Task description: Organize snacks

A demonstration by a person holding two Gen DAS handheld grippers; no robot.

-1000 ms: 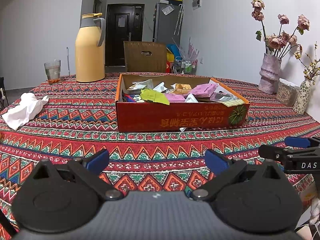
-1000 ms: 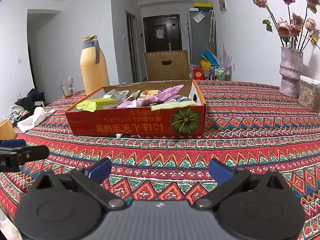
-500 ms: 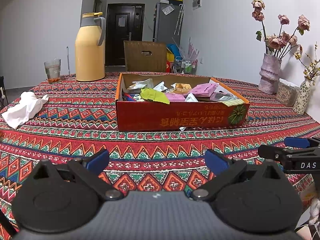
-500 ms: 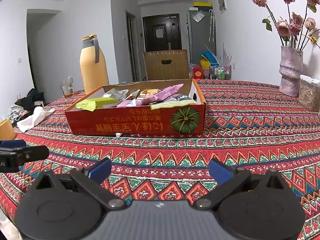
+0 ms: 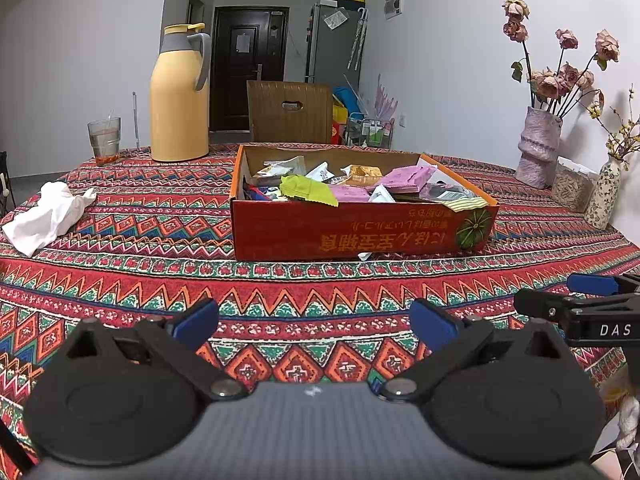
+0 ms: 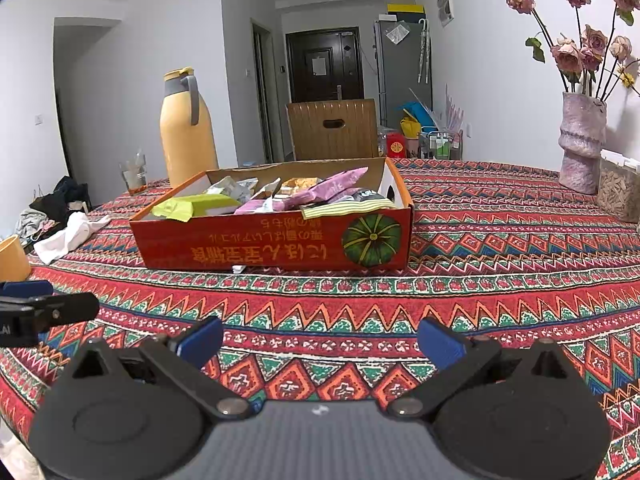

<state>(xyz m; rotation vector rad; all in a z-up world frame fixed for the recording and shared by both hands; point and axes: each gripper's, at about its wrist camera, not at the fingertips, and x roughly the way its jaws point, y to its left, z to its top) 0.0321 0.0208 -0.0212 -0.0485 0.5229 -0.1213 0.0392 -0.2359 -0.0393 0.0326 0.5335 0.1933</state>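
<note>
Two grippers hover low over the patterned tablecloth (image 5: 120,248), both with jaws spread wide and nothing between them. The left gripper (image 5: 314,322) fills the bottom of the left wrist view; the right gripper (image 6: 320,340) fills the bottom of the right wrist view.

The red cardboard box (image 5: 360,232) sits at centre frame in both views, resting on the cloth well ahead of the fingertips. Snack packets (image 5: 348,186) lie loose inside it (a green packet (image 5: 308,190) near the front left, pink packets (image 5: 404,178) toward the right). One small white scrap (image 6: 239,268) pokes out under the box's front edge.

View differences:
- Left wrist view: the right gripper's tip appears at the right edge, and a small patterned vase (image 5: 604,196) stands at far right.
- Right wrist view: the left gripper's tip appears at the left edge, plus a yellow object (image 6: 12,258) at far left and clothing on the floor beyond.

Common to both: yellow thermos (image 5: 178,96), drinking glass (image 5: 105,140), crumpled white cloth (image 5: 44,216), pink vase of dried roses (image 5: 538,146), wooden chair (image 5: 290,112).
</note>
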